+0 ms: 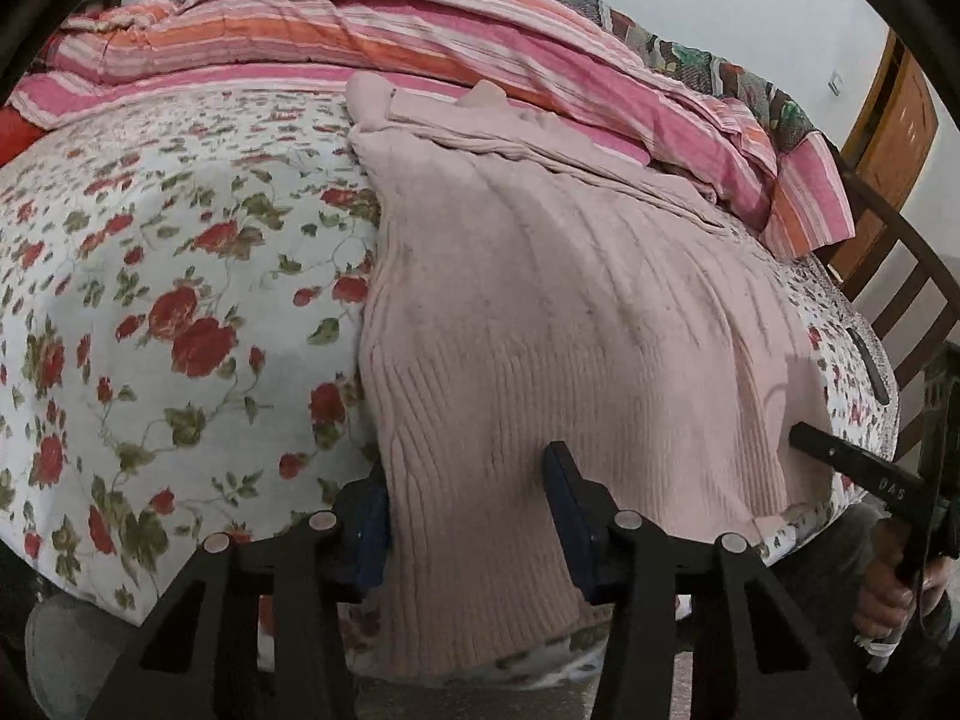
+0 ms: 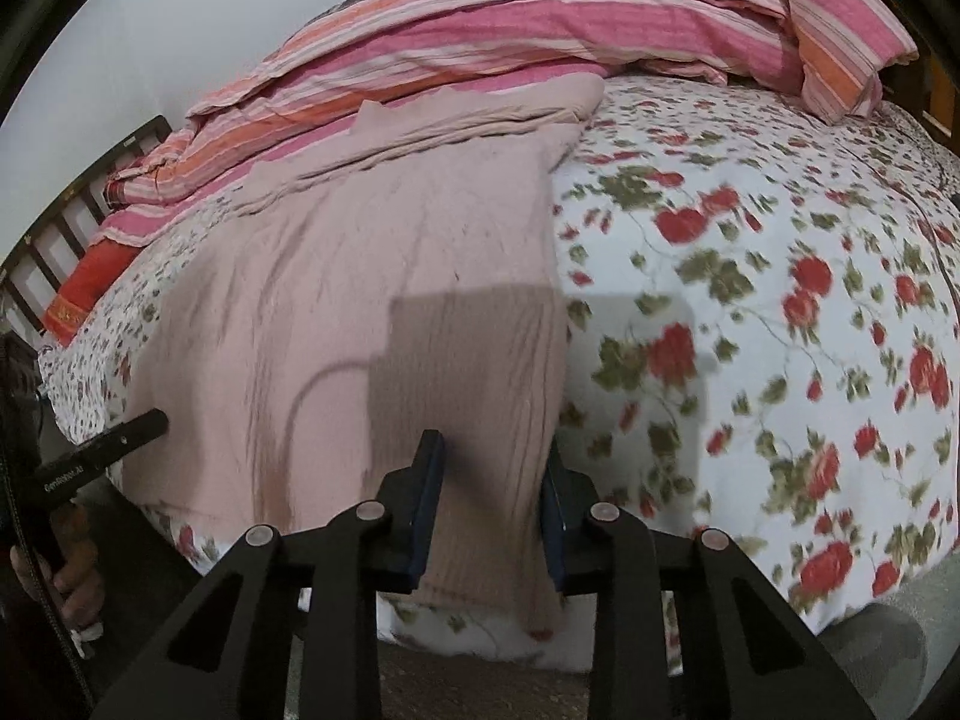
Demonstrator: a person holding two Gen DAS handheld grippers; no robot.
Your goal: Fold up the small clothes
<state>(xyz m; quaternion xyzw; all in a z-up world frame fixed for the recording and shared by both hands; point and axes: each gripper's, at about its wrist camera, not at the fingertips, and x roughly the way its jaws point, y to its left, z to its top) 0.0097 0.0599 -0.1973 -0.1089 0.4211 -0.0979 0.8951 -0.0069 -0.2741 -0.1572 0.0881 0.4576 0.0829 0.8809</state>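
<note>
A pale pink ribbed knit garment point(image 1: 570, 312) lies spread on the floral bedspread point(image 1: 150, 276), its near hem hanging over the bed's front edge. My left gripper point(image 1: 465, 492) is open, its blue-padded fingers straddling the garment's near left corner, one on each side of the left edge. My right gripper point(image 2: 495, 480) is open and straddles the garment's point(image 2: 372, 276) near right corner in the same way. Each gripper shows in the other's view: the right one at the far right point(image 1: 852, 462), the left one at the far left point(image 2: 108, 438).
A striped pink and orange quilt point(image 1: 420, 36) is heaped along the far side of the bed, touching the garment's far end. A wooden bed frame point(image 1: 900, 276) stands at the right. A red pillow point(image 2: 84, 294) lies at the far left. The floral bedspread point(image 2: 750, 300) extends right.
</note>
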